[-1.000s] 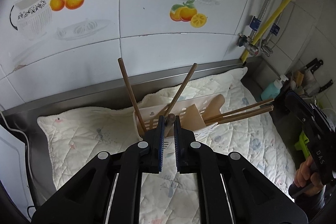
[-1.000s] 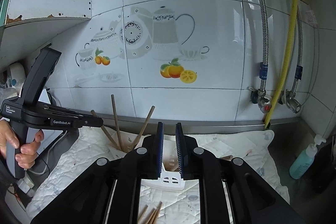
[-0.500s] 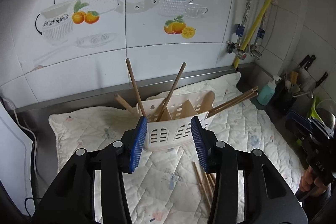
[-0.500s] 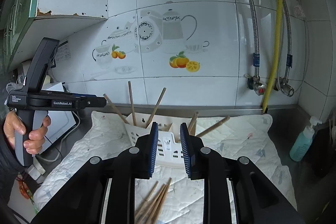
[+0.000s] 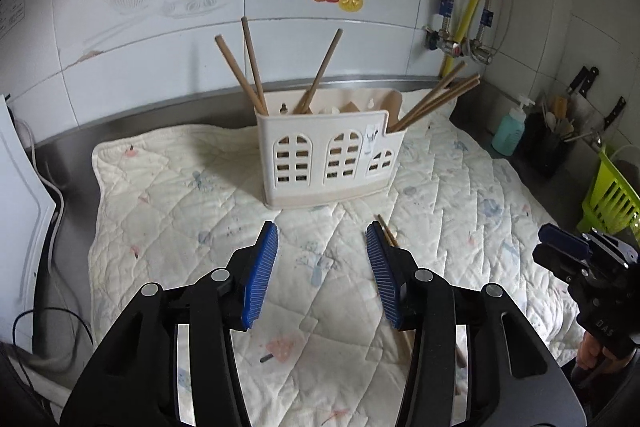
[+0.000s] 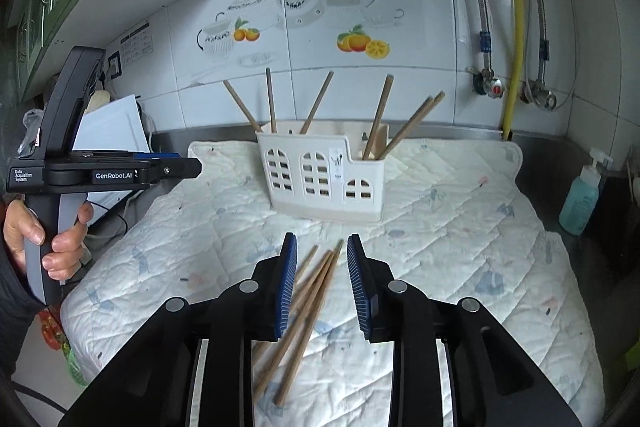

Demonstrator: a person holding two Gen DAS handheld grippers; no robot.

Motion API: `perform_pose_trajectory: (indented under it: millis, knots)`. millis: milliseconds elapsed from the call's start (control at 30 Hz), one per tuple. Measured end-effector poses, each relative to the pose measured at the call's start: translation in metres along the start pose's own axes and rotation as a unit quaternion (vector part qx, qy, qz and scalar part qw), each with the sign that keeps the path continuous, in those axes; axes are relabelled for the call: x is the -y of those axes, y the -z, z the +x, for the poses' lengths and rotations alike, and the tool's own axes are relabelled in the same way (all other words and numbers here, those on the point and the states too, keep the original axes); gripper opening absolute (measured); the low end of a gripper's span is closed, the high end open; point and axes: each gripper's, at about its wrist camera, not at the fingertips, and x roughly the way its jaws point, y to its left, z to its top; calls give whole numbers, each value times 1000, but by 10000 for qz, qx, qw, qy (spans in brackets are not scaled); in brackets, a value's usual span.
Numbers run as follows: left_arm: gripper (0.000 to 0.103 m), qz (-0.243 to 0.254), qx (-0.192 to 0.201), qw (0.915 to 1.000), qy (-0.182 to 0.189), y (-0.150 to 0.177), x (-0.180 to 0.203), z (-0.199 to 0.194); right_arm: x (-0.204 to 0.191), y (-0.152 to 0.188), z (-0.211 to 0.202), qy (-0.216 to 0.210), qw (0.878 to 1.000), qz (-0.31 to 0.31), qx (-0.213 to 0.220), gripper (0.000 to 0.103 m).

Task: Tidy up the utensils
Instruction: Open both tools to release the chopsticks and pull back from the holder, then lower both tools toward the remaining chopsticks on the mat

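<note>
Home kitchen, tiled wall [image 6: 420, 7], knives [image 5: 588, 83], soap bottle [image 6: 582, 195]

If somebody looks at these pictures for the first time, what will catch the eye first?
Probably the cream plastic utensil holder with arched cut-outs, standing on the white quilted cloth with brown wooden chopsticks sticking out of it. Next, the loose wooden chopsticks lying on the cloth below the open right hand-held gripper.

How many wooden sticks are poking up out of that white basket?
6 sticks: three lean out of the left end of the white basket, three out of its right end. Shorter ones inside may be hidden.
</note>
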Motion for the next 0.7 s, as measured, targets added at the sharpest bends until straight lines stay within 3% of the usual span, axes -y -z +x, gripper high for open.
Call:
perform_pose_trajectory:
  millis: [333,700]
  knots:
    - [47,-190,-230,9994,-152,56,-2,8,-8,69,30,-111,9966,268,-770,26]
    - [47,-326,-610,9975,129,93,13,26,-17,98,61,-15,9912,419,-1254,17]
